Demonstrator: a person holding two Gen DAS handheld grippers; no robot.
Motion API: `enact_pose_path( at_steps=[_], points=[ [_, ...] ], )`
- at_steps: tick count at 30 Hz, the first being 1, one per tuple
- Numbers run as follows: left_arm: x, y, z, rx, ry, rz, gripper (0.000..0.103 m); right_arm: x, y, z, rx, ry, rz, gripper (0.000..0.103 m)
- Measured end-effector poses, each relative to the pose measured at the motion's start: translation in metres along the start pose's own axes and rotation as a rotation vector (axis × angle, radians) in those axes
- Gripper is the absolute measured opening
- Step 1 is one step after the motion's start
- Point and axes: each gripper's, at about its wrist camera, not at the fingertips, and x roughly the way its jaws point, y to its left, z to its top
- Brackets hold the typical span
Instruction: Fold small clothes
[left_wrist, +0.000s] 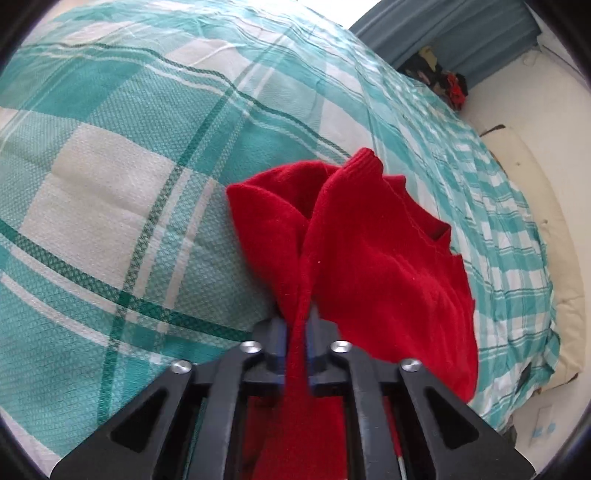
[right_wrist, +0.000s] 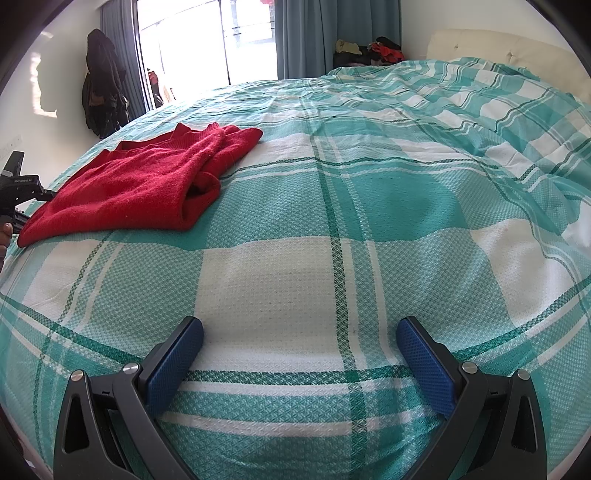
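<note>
A small red knit sweater (left_wrist: 369, 258) lies partly folded on the teal and white checked bedspread (left_wrist: 110, 166). My left gripper (left_wrist: 298, 325) is shut on an edge of the sweater, the red fabric pinched between its blue pads. In the right wrist view the sweater (right_wrist: 140, 184) lies at the left of the bedspread (right_wrist: 332, 221), with the left gripper's black body (right_wrist: 18, 188) at its left edge. My right gripper (right_wrist: 299, 328) is open and empty, low over the bedspread, well right of the sweater.
A cream headboard (right_wrist: 498, 48) stands at the far right. A pile of clothes (right_wrist: 369, 50) sits beyond the bed by blue curtains (right_wrist: 332, 33). Dark coats (right_wrist: 101, 85) hang on the wall left of a bright window (right_wrist: 207, 40).
</note>
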Motion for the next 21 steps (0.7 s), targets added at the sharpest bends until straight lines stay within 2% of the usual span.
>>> enact_pose_path(
  at_steps=[3, 5, 8, 11, 14, 17, 19, 21],
  points=[
    [-0.022, -0.018, 0.002, 0.016, -0.028, 0.045, 0.005, 0.0, 0.0, 0.001, -0.001, 0.004, 0.0, 0.103],
    [-0.043, -0.04, 0.005, 0.026, -0.052, 0.043, 0.005, 0.001, -0.001, 0.001, -0.001, 0.005, 0.001, 0.103],
    [-0.072, -0.097, 0.009, 0.068, -0.08, 0.004, 0.005, 0.001, -0.001, 0.002, -0.001, 0.006, 0.001, 0.103],
    [-0.077, -0.17, 0.002, 0.152, -0.082, -0.014, 0.005, 0.002, -0.001, 0.003, -0.001, 0.011, 0.003, 0.103],
    [-0.051, -0.233, -0.024, 0.232, -0.046, -0.022, 0.005, 0.004, -0.001, 0.005, -0.002, 0.017, 0.004, 0.103],
    [0.002, -0.282, -0.061, 0.314, -0.009, 0.02, 0.005, 0.004, -0.002, 0.006, -0.002, 0.02, 0.006, 0.103],
    [0.046, -0.302, -0.089, 0.389, -0.008, 0.083, 0.005, 0.005, -0.003, 0.006, -0.002, 0.019, 0.007, 0.103],
    [0.091, -0.309, -0.116, 0.454, 0.034, 0.145, 0.013, 0.005, -0.003, 0.006, -0.002, 0.02, 0.006, 0.103]
  ],
)
